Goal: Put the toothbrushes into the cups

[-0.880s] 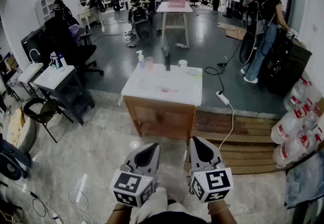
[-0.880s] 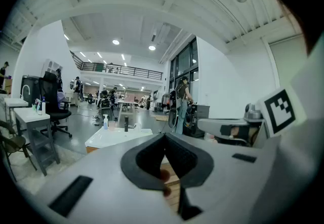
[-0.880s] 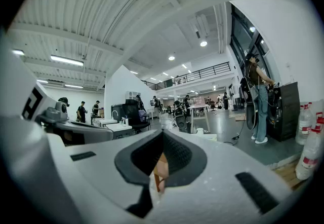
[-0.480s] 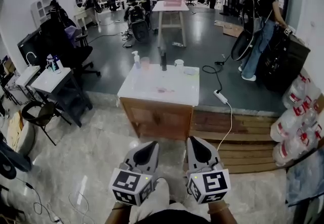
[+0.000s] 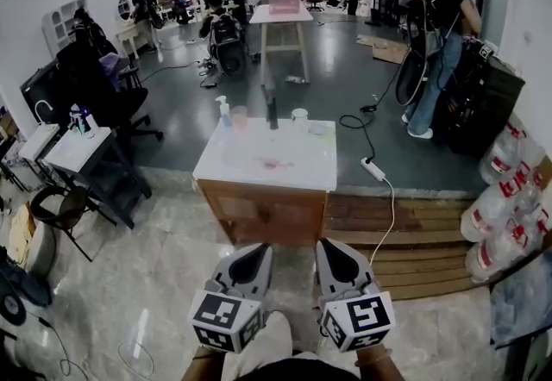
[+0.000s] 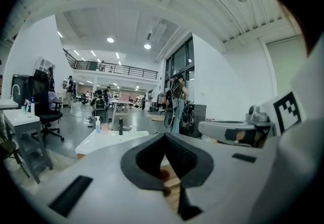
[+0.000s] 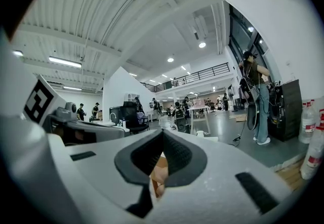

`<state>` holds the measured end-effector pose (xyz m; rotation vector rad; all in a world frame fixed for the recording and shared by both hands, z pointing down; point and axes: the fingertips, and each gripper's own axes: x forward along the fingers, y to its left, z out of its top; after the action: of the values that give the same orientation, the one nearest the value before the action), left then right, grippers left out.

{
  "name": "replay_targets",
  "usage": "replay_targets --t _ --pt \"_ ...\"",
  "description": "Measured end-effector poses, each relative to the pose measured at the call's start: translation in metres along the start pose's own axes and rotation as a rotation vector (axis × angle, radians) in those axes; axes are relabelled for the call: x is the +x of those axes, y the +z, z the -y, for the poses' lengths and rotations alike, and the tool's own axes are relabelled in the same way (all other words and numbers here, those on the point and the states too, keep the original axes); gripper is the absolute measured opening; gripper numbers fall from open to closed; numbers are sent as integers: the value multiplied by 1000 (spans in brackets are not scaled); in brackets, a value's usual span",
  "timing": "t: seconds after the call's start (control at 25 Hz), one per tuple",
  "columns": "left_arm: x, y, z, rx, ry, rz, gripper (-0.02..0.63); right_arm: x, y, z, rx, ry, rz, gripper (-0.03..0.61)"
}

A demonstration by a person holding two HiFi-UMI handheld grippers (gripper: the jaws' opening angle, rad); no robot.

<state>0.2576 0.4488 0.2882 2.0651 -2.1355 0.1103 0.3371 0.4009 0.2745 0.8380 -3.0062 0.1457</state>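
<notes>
Approach stage, seemingly: held left gripper [image 5: 254,250] and right gripper [image 5: 328,244] side by side, near, jaws pressed together on nothing. Stood well short of far table [image 5: 302,171], with pink cup [image 5: 239,118] and white cup [image 5: 299,117] along its far edge and toothbrushes perhaps that pinkish smear [image 5: 274,164] mid-top.

No text, label, brand or number is legible anywhere.

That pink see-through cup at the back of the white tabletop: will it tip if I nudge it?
Likely light: the pink see-through cup looks like thin plastic, though it is far off. Standing taller than wide, it may tip if bumped near the rim. On the smooth white tabletop it could also slide.
</notes>
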Motion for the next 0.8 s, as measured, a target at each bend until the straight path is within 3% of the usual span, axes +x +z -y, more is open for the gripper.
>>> replay_targets --t 0.32,0.8 --pt "34 1 -28 -19 -52 -40 5 48 -3 6 -23 -27 -31 0" --pt "68 5 -81 -2 -82 -36 5 118 -1 3 -46 -54 -46 0"
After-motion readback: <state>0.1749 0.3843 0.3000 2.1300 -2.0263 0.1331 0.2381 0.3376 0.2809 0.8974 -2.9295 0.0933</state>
